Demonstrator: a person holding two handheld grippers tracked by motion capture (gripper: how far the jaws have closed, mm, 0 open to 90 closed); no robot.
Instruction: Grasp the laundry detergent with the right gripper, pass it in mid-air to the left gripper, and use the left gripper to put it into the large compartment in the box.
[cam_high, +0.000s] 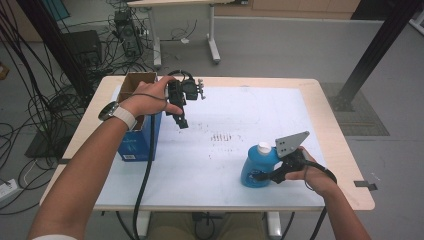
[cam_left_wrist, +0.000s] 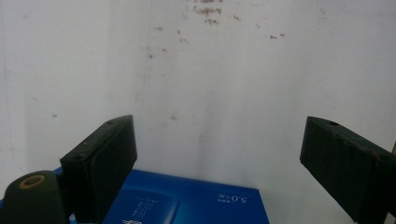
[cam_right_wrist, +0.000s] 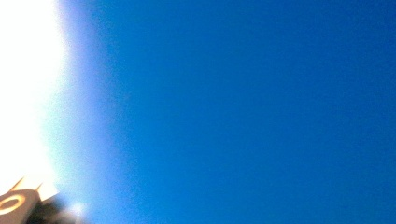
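On the white-covered counter (cam_high: 200, 170) the open blue box (cam_high: 142, 135) stands at the left, the left gripper (cam_high: 181, 121) hovering beside it with jaws spread and empty, while the right gripper (cam_high: 260, 176) has its jaws clamped on the blue bottle (cam_high: 257, 165) near the front right, so the grasp looks done and the next move calls for lifting the bottle clear and carrying it toward the box.

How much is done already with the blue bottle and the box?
Done: the right gripper has shut on the blue bottle, which stands upright on the white mat with its white cap on. In hand: that grip, while the left gripper hangs open beside the open blue box, holding nothing. Left, probably: lifting the bottle across and into the box; it is still far from it.
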